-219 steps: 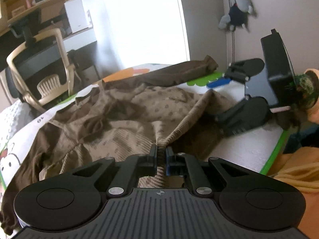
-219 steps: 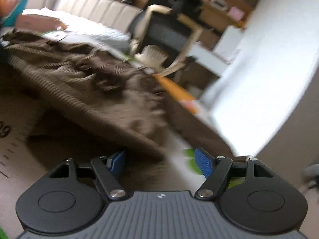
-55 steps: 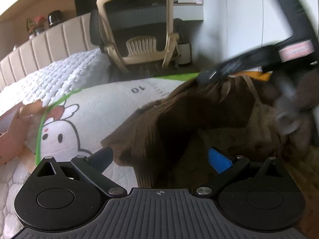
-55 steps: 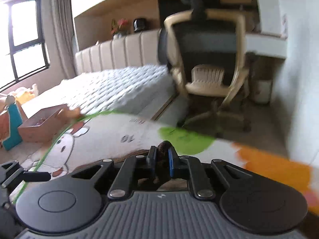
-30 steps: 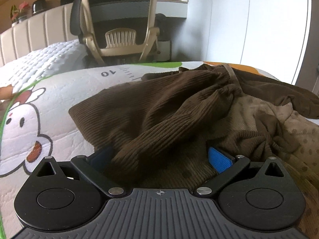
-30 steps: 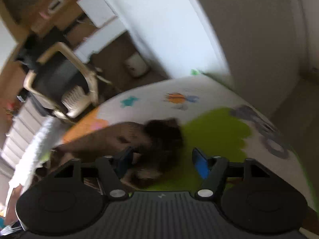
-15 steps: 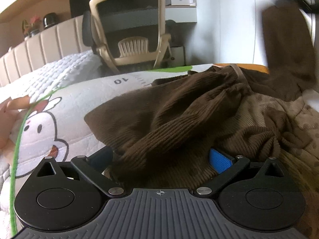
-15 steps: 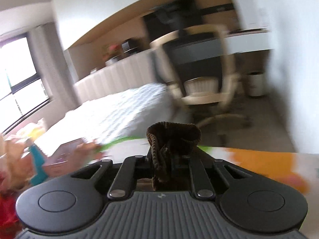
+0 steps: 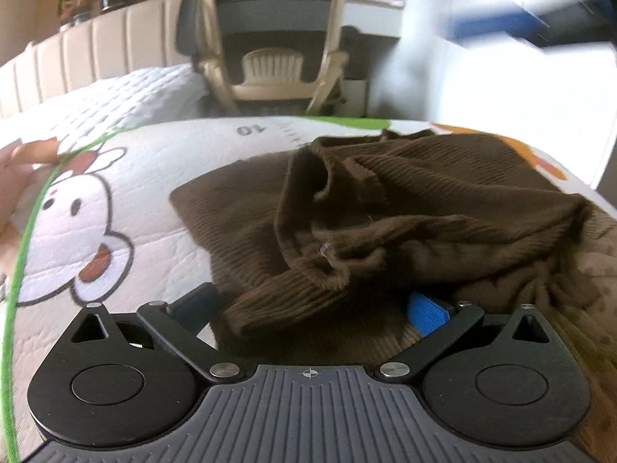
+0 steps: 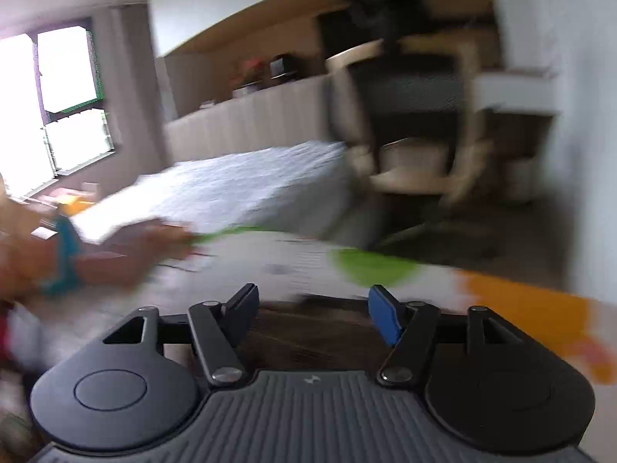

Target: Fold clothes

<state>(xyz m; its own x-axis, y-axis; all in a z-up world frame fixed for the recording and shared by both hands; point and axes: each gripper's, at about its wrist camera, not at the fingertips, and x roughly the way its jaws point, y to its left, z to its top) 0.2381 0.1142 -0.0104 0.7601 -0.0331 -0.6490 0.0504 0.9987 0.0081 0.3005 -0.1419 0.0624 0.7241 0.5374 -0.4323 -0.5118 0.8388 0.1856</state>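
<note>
Left gripper (image 9: 308,306): fingers spread wide, gripping nothing, with a ribbed cuff of the brown garment (image 9: 405,212) lying slack in the gap between them; the blue pad (image 9: 426,312) of the right-hand finger shows just beyond the fabric, the left-hand finger is partly covered. The garment lies in a rumpled heap on the printed mat (image 9: 127,200), bunched folds at centre, a lighter dotted brown section (image 9: 594,270) at the right edge. The mat carries a cartoon rabbit print (image 9: 77,227) to the left, a green border line and a "10" mark on its far side. Beyond the mat stand a quilted white bed (image 9: 127,92) at far left and a beige office chair (image 9: 270,38) at far centre. A blurred dark and blue shape crosses the upper right corner; it cannot be identified. Right gripper (image 10: 312,310): fingers also spread wide and empty, poised just above dark brown fabric (image 10: 308,332) seen between them. This view is heavily motion-blurred. Outward from it lie the mat's green (image 10: 370,266) and orange (image 10: 520,308) patches, the bed (image 10: 239,193) at middle distance, the chair (image 10: 416,115) at far right, and a bright window (image 10: 65,96) at far left.
</note>
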